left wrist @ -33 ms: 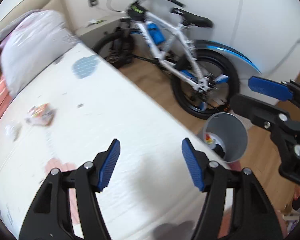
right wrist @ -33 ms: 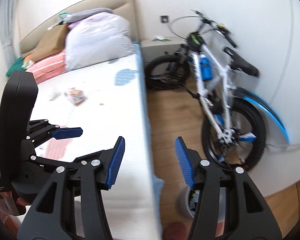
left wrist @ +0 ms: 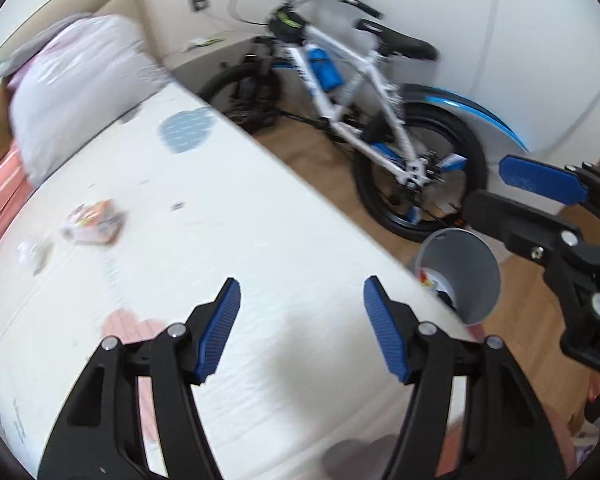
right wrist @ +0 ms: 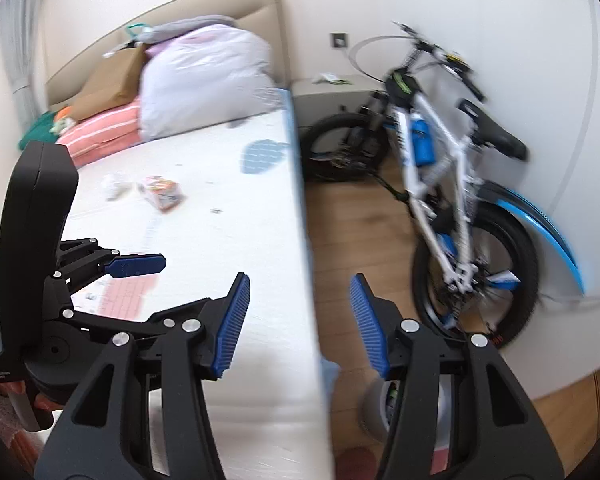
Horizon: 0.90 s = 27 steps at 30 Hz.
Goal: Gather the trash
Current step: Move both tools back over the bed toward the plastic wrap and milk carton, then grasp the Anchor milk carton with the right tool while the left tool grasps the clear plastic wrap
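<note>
Right tongs (right wrist: 298,322) opening, empty.

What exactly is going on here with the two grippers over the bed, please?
A person is collecting trash off the bed. The right gripper is opening, nothing between its jaws, near the bin beside the bed. The left gripper is open and empty. A wrapper and a crumpled scrap lie on the bed.
</note>
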Tool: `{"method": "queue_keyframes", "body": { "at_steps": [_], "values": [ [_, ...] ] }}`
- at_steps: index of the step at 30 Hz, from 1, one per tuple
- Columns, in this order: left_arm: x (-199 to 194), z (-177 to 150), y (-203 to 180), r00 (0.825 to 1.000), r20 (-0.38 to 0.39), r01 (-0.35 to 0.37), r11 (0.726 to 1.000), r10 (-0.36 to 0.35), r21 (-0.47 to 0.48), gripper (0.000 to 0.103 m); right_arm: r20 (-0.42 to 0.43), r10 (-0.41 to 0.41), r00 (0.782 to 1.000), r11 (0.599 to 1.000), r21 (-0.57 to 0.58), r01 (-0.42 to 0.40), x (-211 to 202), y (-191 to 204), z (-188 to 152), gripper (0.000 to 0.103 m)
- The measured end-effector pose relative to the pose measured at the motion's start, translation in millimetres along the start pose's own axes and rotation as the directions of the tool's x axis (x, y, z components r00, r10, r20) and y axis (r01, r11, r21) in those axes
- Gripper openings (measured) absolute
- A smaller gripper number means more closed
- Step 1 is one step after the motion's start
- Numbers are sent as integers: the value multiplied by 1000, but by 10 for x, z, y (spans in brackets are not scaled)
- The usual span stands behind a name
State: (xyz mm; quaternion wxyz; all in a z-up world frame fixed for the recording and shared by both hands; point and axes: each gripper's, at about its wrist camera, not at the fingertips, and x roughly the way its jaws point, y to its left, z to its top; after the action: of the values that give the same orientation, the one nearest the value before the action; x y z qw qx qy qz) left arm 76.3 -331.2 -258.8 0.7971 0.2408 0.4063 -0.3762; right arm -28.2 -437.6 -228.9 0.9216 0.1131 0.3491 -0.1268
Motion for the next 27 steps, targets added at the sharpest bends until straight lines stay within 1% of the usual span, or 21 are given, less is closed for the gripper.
{"method": "queue_keyframes", "body": {
  "at_steps": [2, 5, 8, 11, 12, 13, 15, 16, 18, 20, 23, 27],
  "values": [
    [-132, -58, 301, 999, 12, -44, 998, 45, -45, 64, 10, 40, 999, 998, -40, -40, 50, 298, 136, 50],
    [-325, -123, 755, 992, 29, -117, 987, 121, -112, 64, 21, 90, 996, 991, -98, -88, 155, 745, 328, 50],
    [-490, -179, 1216, 982, 31, -175, 967, 184, -186, 64, 21, 138, 990, 981, -140, -134, 286, 1145, 498, 50],
    [-642, -222, 1710, 968, 38, -233, 940, 250, -251, 64, 10, 173, 985, 969, -180, -168, 452, 1489, 655, 51],
    [-677, -237, 1876, 962, 38, -249, 929, 269, -272, 64, 3, 185, 983, 965, -192, -181, 528, 1602, 719, 54],
    [-713, -273, 2004, 958, 37, -262, 920, 285, -292, 64, -3, 191, 982, 962, -200, -188, 600, 1700, 770, 61],
    [-727, -300, 2285, 950, 31, -282, 900, 310, -333, 64, -9, 198, 980, 954, -225, -195, 775, 1880, 889, 71],
    [-709, -308, 2431, 948, 27, -288, 889, 318, -355, 64, -11, 195, 981, 950, -246, -192, 876, 1969, 938, 75],
    [-638, -334, 2687, 942, 16, -302, 871, 334, -388, 64, -21, 193, 981, 939, -285, -191, 1090, 2104, 1015, 78],
    [-497, -345, 2941, 940, -2, -312, 853, 343, -419, 64, -46, 191, 981, 928, -317, -195, 1363, 2209, 1098, 78],
    [-227, -359, 3270, 942, -25, -309, 834, 336, -458, 64, -82, 193, 978, 910, -357, -210, 1796, 2344, 1201, 78],
    [173, -359, 3626, 947, -51, -302, 819, 318, -488, 64, -137, 195, 971, 886, -400, -234, 2349, 2450, 1278, 78]
  ]
}}
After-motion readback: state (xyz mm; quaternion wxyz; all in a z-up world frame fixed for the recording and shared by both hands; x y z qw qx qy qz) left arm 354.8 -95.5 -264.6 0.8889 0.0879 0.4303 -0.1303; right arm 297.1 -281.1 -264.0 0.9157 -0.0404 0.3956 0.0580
